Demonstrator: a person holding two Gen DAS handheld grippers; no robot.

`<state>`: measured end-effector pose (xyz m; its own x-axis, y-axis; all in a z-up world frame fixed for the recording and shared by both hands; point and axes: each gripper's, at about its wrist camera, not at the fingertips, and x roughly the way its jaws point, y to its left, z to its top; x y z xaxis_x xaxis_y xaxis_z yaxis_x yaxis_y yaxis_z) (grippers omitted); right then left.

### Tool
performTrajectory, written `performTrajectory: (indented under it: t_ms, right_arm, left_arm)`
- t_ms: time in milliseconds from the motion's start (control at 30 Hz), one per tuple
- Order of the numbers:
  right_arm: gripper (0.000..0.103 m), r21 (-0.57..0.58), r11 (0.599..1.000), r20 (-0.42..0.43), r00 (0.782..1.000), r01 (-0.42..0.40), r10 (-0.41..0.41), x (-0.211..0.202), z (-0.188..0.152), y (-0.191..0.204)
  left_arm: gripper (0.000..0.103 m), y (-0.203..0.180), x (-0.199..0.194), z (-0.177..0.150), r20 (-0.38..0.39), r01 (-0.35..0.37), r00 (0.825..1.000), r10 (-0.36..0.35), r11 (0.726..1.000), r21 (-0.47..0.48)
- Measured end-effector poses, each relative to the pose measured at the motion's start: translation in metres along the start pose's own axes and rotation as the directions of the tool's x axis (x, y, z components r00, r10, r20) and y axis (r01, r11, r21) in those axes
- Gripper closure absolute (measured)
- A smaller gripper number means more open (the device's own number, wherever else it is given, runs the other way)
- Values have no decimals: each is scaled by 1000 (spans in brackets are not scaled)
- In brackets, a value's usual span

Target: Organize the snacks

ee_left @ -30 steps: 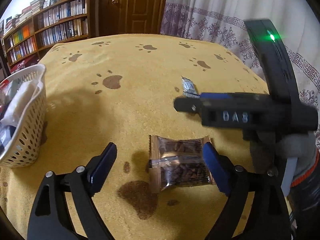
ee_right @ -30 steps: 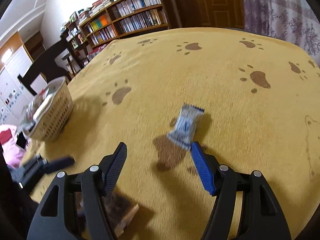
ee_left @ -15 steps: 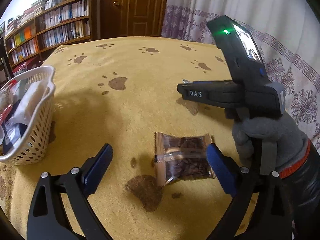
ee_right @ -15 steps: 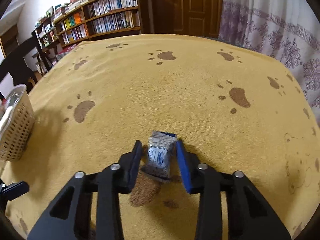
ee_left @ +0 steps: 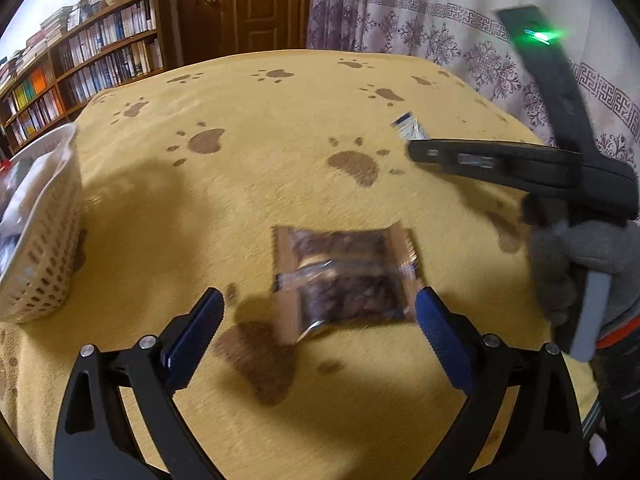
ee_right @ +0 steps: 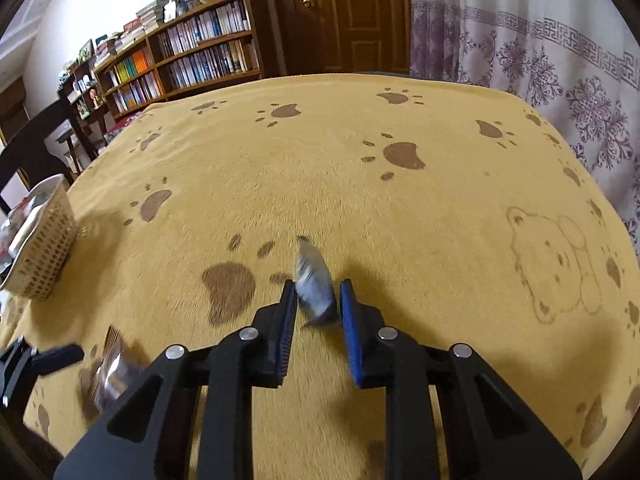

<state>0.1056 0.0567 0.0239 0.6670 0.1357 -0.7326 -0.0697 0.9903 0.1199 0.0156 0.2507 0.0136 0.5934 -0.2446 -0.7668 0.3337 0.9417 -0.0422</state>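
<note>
A clear packet of brown snacks (ee_left: 344, 280) lies flat on the yellow paw-print cloth, just ahead of my left gripper (ee_left: 318, 312), which stands open around its near end without touching it. The same brown packet (ee_right: 108, 372) shows at the lower left of the right wrist view. My right gripper (ee_right: 316, 300) is shut on a small blue-and-white sachet (ee_right: 314, 284), held on edge just above the cloth. In the left wrist view that sachet (ee_left: 410, 128) sticks out past the right gripper's tip (ee_left: 420, 152), which a gloved hand (ee_left: 576, 264) carries.
A white lattice basket (ee_left: 44, 248) with several wrapped snacks stands at the table's left edge, also seen as the basket (ee_right: 44, 248) in the right view. Bookshelves (ee_right: 180, 64), a wooden door and a patterned curtain (ee_left: 440, 40) lie beyond the table.
The right gripper moved onto the blue-and-white sachet, closed on it and turned it up on edge. The left gripper stayed open near the brown packet, shifting slightly.
</note>
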Motion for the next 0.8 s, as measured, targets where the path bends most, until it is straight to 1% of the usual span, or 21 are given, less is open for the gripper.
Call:
performTrajectory:
  t_ms: [133, 200, 300, 400, 533, 667, 733, 800]
  right_arm:
    - [81, 20, 999, 4, 1000, -28, 28, -7, -11, -6]
    - [81, 30, 999, 4, 999, -46, 46, -8, -15, -8]
    - [81, 31, 998, 1, 998, -57, 57, -7, -18, -7]
    - [80, 42, 997, 1, 998, -65, 65, -5, -19, -9]
    - [80, 65, 995, 13, 997, -76, 75, -8, -20, -15]
    - [80, 83, 993, 23, 996, -86, 84, -9, -20, -19]
    - [79, 93, 991, 28, 996, -91, 89, -10, -21, -21]
    - [79, 100, 990, 34, 995, -96, 93, -10, -20, -23]
  left_arm:
    - [5, 14, -7, -10, -6, -26, 1000, 26, 1000, -11]
    - [5, 15, -8, -16, -10, -46, 999, 47, 999, 18]
    - [5, 13, -3, -16, -20, -107, 994, 108, 993, 46]
    - [5, 6, 1, -9, -12, -106, 994, 107, 992, 71]
    - [5, -11, 9, 5, -4, -123, 992, 125, 984, 132]
    - [5, -27, 18, 20, 5, -117, 993, 118, 973, 197]
    - [5, -30, 24, 26, 4, -110, 994, 111, 971, 212]
    - [5, -27, 31, 31, -8, -97, 995, 101, 974, 204]
